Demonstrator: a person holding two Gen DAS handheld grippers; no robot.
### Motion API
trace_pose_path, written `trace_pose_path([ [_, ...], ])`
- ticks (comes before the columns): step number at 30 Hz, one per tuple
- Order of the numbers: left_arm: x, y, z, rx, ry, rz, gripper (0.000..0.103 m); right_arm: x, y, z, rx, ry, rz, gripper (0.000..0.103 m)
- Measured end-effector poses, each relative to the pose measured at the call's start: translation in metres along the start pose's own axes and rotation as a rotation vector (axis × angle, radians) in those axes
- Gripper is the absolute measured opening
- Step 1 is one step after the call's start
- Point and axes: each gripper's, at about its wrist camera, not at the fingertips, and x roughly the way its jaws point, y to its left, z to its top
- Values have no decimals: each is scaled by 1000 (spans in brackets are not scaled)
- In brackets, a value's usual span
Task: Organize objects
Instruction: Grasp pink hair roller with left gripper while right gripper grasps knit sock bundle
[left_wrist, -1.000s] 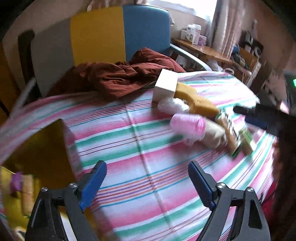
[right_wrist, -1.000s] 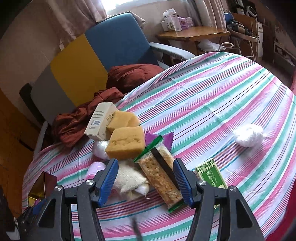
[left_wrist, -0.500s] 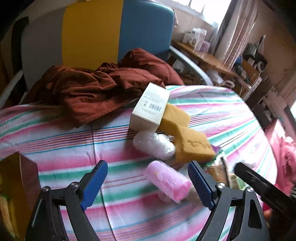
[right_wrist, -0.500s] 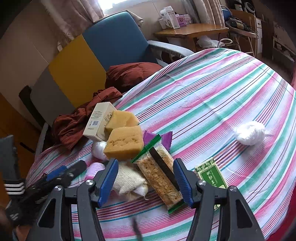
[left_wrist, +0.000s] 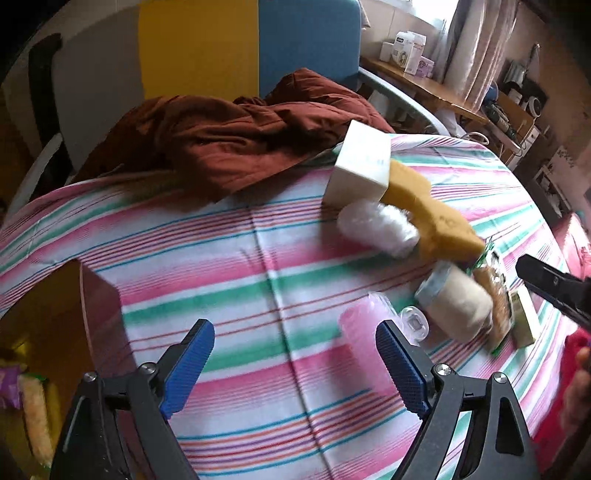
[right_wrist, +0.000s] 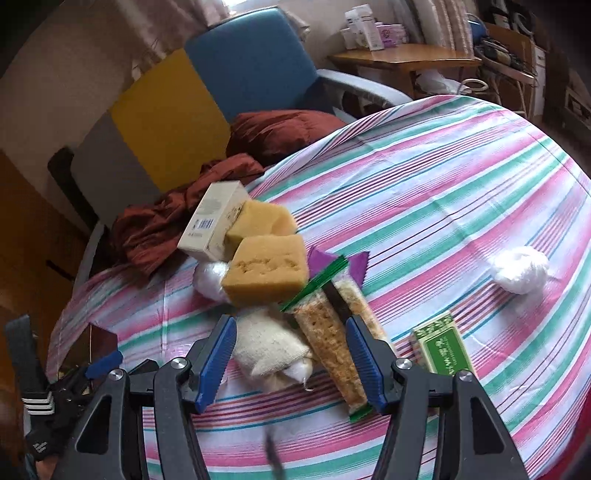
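The pink roll (left_wrist: 364, 325) lies on the striped tablecloth (left_wrist: 240, 266) just past the left gripper (left_wrist: 295, 363) – jaws wide, empty. The right gripper (right_wrist: 291, 354) (half-spread, gripping nothing) hovers over cracker packet (right_wrist: 328, 332) and cloth pouch (right_wrist: 266, 343).

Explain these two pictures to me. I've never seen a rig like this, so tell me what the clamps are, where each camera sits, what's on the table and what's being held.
Each clamp is a hand-held two-finger gripper with blue pads, carried by a person; a camera on each looks along its fingers. One picture is from the left gripper, open over bare striped tablecloth beside a pink roll. The other is from the right gripper, open above a cracker packet and cloth pouch. Also lying there: yellow sponges, a white box, a green packet. Nothing is held.
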Motion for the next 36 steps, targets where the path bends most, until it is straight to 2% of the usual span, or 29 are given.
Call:
trace_pose_path([
  [2, -6, 0, -5, 12, -13, -7, 89, 4, 6, -1, -30, 11, -7, 62],
  [5, -13, -11, -8, 89, -31, -33, 90, 11, 15, -3, -86, 32, -16, 62],
  [8, -18, -30, -15, 237, -58, -62, 90, 17, 25, -7, -148, 54, -22, 62],
  [13, -18, -64, -29, 589, -99, -59, 93, 29, 35, -11, -207, 103, -31, 62],
  [16, -12, -70, -29, 687, -94, -75, 93, 37, 38, -11, -228, 126, -44, 62],
  [20, 0, -66, -21, 687, -49, -122, 93, 42, 40, -10, -256, 135, -73, 62],
  [23, 1, -64, -16, 676, -31, -157, 88, 49, 41, -11, -277, 150, -88, 62],
  [27, 7, -65, -13, 648, 24, -188, 70, 57, 44, -11, -317, 159, -127, 62],
  [30, 6, -68, -13, 650, 16, -190, 69, 60, 47, -14, -351, 163, -134, 64],
  [36, -2, -63, -18, 605, 23, -201, 69, 59, 51, -18, -409, 159, -147, 59],
])
